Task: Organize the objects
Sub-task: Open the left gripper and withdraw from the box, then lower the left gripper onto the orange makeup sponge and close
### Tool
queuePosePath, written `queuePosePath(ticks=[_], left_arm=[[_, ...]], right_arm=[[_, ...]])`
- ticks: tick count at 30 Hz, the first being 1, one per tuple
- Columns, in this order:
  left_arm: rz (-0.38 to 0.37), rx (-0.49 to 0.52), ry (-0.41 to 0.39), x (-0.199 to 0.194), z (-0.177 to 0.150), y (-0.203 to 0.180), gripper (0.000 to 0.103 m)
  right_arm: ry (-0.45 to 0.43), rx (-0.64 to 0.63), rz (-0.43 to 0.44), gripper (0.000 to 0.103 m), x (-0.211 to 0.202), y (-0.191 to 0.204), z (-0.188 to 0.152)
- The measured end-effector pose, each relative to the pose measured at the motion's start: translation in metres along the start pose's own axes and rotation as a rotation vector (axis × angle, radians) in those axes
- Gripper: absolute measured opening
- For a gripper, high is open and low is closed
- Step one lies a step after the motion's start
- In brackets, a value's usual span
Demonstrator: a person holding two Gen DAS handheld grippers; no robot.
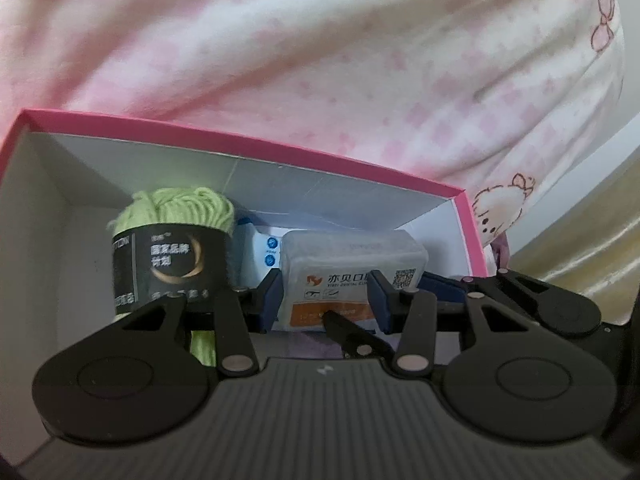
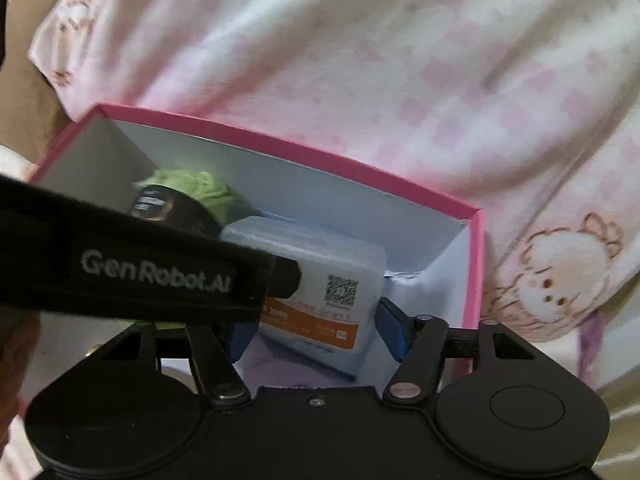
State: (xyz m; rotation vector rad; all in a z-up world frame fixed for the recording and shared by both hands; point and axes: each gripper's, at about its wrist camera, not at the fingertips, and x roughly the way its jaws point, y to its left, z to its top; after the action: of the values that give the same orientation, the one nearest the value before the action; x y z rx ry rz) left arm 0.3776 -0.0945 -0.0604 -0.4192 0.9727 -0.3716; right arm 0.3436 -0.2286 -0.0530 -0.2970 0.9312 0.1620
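A pink box with a white inside holds a green yarn ball with a black label, a white and blue package and a translucent plastic case with an orange label. My left gripper reaches into the box, its blue pads on both sides of the case. In the right wrist view the same box, yarn and case show. My right gripper stands wide around the case; its blue pads do not clearly press it.
A person in pink and white checked pyjamas fills the background behind the box. A black strap marked GenRobot.AI crosses the left of the right wrist view. A yellowish surface lies at the right.
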Motion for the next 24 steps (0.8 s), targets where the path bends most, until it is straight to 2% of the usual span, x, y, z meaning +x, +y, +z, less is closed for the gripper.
queuePosePath(ticks=[2,4,7,10,13,17,24], left_arm=[[0.054,0.007,-0.047,-0.004,-0.001,-0.002,0.055],[0.075,0.025,-0.067,-0.01,-0.001,-0.003,0.055],[0.083,0.056,-0.078,-0.026,-0.005,-0.007,0.055],[0.086,0.141,-0.074,-0.048,-0.015,-0.014,0.056],[0.087,0.201,-0.046,-0.071,-0.024,-0.02,0.059],[0.089,0.211,0.023,-0.108,-0.04,-0.023,0.063],[0.021,0.28,-0.019,-0.19,-0.065,-0.025,0.07]], right_arm=[[-0.029,-0.044,-0.077,0.069,-0.002,0.006,0.0],[-0.056,-0.052,-0.095,0.069,-0.009,0.006,-0.001],[-0.081,-0.033,-0.065,0.069,-0.027,0.001,-0.006],[-0.113,-0.031,-0.022,0.069,-0.056,-0.003,-0.018],[-0.131,-0.026,0.038,0.069,-0.089,-0.004,-0.03],[-0.154,-0.038,0.105,0.069,-0.144,0.006,-0.042],[-0.156,-0.03,0.197,0.07,-0.219,0.019,-0.068]])
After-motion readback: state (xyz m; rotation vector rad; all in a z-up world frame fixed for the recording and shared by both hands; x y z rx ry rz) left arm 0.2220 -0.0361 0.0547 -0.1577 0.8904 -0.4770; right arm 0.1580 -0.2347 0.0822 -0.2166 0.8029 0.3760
